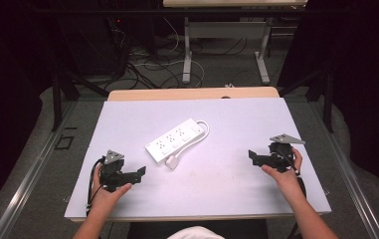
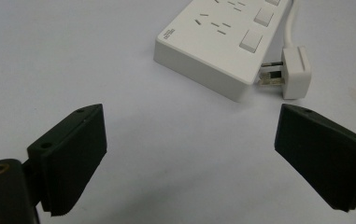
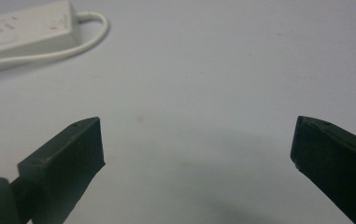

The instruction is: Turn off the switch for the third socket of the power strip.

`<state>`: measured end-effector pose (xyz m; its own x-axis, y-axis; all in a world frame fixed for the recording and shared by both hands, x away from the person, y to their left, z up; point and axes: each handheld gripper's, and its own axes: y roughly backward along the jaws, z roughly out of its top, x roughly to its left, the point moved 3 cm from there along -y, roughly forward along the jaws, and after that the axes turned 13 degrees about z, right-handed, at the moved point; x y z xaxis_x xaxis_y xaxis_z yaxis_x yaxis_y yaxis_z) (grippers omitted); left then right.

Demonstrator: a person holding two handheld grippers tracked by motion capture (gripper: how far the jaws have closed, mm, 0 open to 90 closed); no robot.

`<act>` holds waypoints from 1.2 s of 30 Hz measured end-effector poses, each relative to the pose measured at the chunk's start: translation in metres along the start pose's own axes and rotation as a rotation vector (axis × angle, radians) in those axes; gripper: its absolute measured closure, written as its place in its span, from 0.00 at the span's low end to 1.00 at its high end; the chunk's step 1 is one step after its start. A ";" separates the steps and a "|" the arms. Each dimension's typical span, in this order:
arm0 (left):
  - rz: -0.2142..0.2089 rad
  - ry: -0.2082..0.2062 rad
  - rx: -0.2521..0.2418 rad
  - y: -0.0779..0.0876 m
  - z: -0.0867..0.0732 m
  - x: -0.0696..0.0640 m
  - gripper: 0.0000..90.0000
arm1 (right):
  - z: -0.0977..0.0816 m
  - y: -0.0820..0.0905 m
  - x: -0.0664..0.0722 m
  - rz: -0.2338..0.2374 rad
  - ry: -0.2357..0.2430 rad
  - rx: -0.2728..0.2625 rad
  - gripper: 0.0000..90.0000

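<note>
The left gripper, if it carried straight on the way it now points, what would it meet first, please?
Probably the white plug lying beside the end of the power strip. The left gripper is open, with bare table before it; depth makes plug or strip uncertain.

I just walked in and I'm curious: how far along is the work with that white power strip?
Nothing looks done yet. The power strip lies mid-table with its plug loose beside it, prongs bare, in no socket. The left gripper and right gripper sit apart from it, jaws open and holding nothing. Reaching for the plug or the strip likely comes next.
</note>
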<state>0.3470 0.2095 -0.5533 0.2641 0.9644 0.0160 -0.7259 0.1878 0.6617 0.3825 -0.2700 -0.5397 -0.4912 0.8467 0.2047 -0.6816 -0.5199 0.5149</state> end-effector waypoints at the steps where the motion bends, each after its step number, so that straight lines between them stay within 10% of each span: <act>1: 0.004 0.001 -0.004 0.001 0.000 0.001 0.12 | 0.000 0.000 0.000 0.000 0.000 0.000 0.03; 36: -0.011 -0.032 -0.058 0.017 0.021 -0.021 0.20 | -0.017 0.020 0.016 0.037 0.029 -0.047 0.04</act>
<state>0.3419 0.1884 -0.5268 0.2917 0.9559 0.0331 -0.7581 0.2099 0.6175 0.3519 -0.2687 -0.5408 -0.5313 0.8236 0.1983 -0.6871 -0.5559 0.4678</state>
